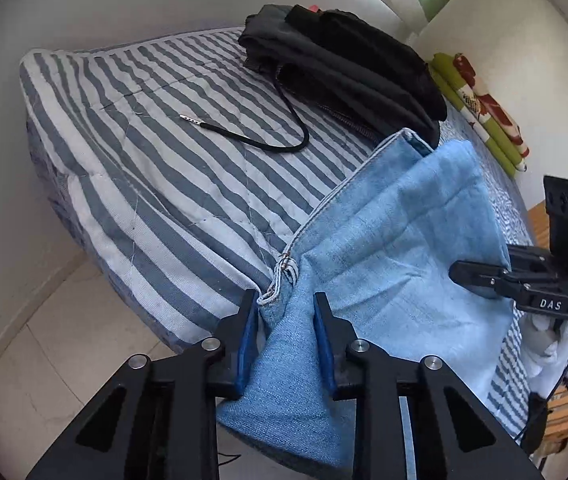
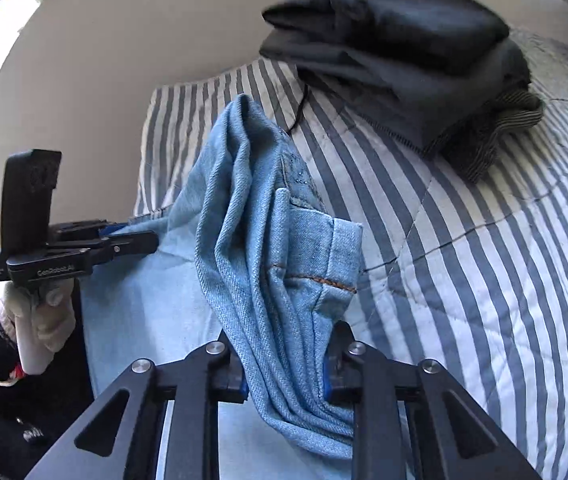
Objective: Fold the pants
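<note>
Light blue denim pants [image 1: 396, 240] hang stretched between both grippers above a striped bed [image 1: 144, 128]. My left gripper [image 1: 286, 312] is shut on a bunched hem end with frayed stitching. In the right wrist view, my right gripper [image 2: 284, 356] is shut on a thick bunch of the pants [image 2: 268, 220] near the waistband and belt loops. The right gripper [image 1: 480, 276] also shows at the right of the left wrist view, clamping the cloth's edge. The left gripper [image 2: 132, 242] appears at the left of the right wrist view, held by a white-gloved hand [image 2: 40, 320].
A stack of folded dark garments [image 1: 344, 64] sits at the far side of the bed, with a black drawstring [image 1: 268, 136] trailing onto the quilt. The same dark garment stack [image 2: 400, 64] shows far right. A green and red pillow [image 1: 484, 108] lies by the wall. Tiled floor [image 1: 44, 360] lies left.
</note>
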The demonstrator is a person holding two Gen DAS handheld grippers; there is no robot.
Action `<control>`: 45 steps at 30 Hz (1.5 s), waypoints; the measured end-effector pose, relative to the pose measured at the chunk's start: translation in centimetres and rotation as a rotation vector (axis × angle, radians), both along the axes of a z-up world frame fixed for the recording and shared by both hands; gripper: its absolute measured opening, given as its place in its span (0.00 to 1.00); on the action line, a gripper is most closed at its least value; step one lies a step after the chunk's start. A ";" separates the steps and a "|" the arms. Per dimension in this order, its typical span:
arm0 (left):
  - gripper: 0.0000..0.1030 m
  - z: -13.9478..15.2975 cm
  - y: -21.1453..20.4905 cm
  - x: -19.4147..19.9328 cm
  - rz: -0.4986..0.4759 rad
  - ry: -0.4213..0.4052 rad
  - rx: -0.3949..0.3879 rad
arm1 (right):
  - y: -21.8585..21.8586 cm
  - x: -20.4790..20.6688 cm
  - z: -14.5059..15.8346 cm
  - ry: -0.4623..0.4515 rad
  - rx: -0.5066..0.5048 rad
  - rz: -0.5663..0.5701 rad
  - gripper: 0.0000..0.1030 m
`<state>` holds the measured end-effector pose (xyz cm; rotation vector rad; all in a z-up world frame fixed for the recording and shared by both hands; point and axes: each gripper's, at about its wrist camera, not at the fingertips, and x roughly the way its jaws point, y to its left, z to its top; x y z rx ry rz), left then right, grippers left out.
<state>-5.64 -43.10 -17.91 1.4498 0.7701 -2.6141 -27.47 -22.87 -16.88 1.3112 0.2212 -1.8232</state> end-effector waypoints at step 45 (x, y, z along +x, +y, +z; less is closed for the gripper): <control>0.73 -0.7 7.3 -9.3 -0.279 -0.129 0.206 | 16.3 -1.3 -3.3 -0.214 -0.175 -0.633 0.23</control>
